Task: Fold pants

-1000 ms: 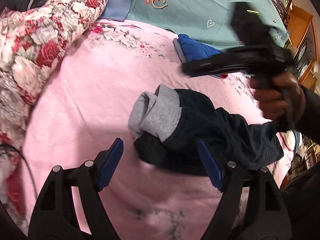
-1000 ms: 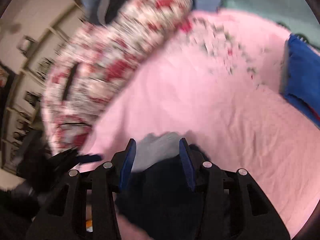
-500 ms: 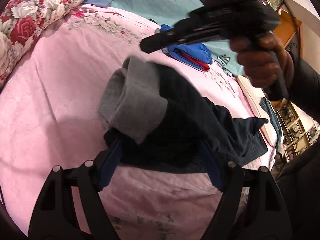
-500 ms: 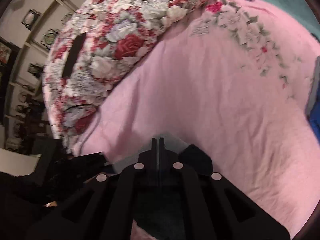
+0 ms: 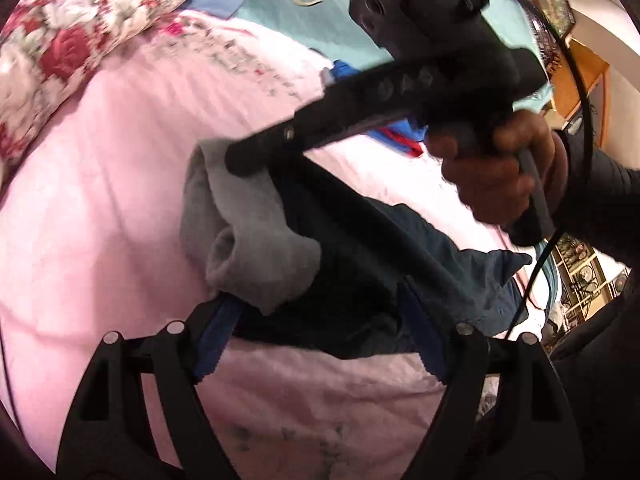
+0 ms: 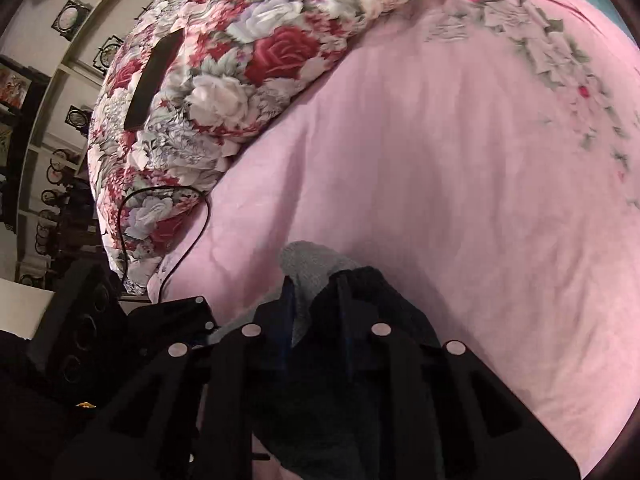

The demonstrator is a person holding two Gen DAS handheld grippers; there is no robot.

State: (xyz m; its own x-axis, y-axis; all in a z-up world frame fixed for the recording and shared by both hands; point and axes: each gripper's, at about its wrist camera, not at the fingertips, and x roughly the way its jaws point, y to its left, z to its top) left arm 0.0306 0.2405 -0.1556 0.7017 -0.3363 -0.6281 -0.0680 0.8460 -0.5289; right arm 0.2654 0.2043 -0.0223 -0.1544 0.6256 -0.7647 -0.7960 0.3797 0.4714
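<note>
Dark navy pants (image 5: 360,280) with a grey fleece lining (image 5: 248,232) turned out at the waistband lie bunched on the pink bedspread (image 5: 100,200). My left gripper (image 5: 320,332) is open, its blue pads on either side of the near edge of the pants. My right gripper (image 5: 240,160) reaches in from the right and is shut on the grey and dark cloth, holding it up. In the right wrist view its narrow-set fingers (image 6: 314,300) pinch the pants (image 6: 360,360) with grey lining (image 6: 308,260) between them.
A rose-patterned quilt (image 6: 224,72) is heaped at the bed's left with a black cable (image 6: 160,216) over it. Folded blue and red clothes (image 5: 396,136) lie behind the right gripper. A teal sheet (image 5: 280,4) covers the far end. A wooden cabinet (image 5: 580,80) stands at the right.
My right gripper came down onto the waistband, shut on it and lifted the cloth. My left gripper moved in closer, open, around the near edge of the pants.
</note>
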